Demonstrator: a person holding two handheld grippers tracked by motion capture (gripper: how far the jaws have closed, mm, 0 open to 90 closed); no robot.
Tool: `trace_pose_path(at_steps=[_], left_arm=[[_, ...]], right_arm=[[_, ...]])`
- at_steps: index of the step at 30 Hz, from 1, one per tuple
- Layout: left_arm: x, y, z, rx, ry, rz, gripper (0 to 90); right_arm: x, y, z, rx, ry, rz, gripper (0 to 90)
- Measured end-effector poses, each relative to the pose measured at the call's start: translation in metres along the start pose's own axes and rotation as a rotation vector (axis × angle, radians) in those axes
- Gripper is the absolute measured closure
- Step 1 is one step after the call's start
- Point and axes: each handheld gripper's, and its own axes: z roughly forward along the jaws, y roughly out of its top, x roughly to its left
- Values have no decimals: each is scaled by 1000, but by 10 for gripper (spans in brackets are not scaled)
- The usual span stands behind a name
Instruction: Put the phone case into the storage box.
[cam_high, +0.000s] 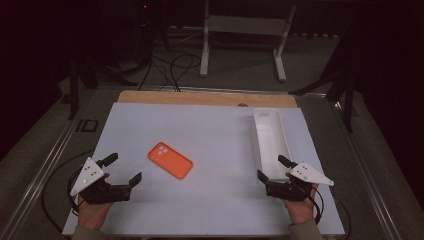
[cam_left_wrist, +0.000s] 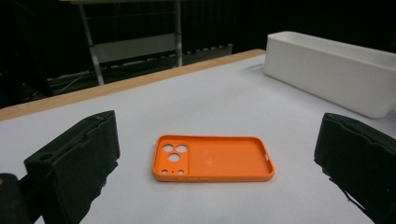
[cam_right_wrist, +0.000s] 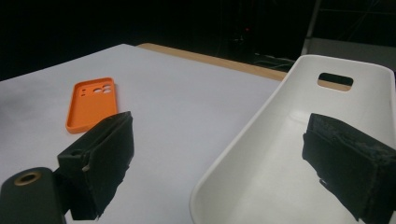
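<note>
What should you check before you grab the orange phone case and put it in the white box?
1. Left gripper open: ok, jaws stand wide apart.
2. Right gripper open: ok, jaws wide apart at the near end of the white box.
3. Orange phone case free to pick: ok, it lies flat on the table, hollow side up, nothing touching it.
4. Left gripper lined up with the case: ok, the left gripper view shows the case between its jaws, farther ahead.
5. Box has room: ok, the part of its inside that shows is empty.
6. Jaws can catch the thin case edge: cannot tell.
</note>
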Motion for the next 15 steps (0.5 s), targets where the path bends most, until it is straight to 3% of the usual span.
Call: trace_pose_path(at_steps=[5,15], left_arm=[[-5,4,10,31,-14,9,8],[-6,12,22,37,-32,-7,25]], right_arm=[[0,0,0,0,-3,3,90],[-3,0,-2,-8,-11,11,90]])
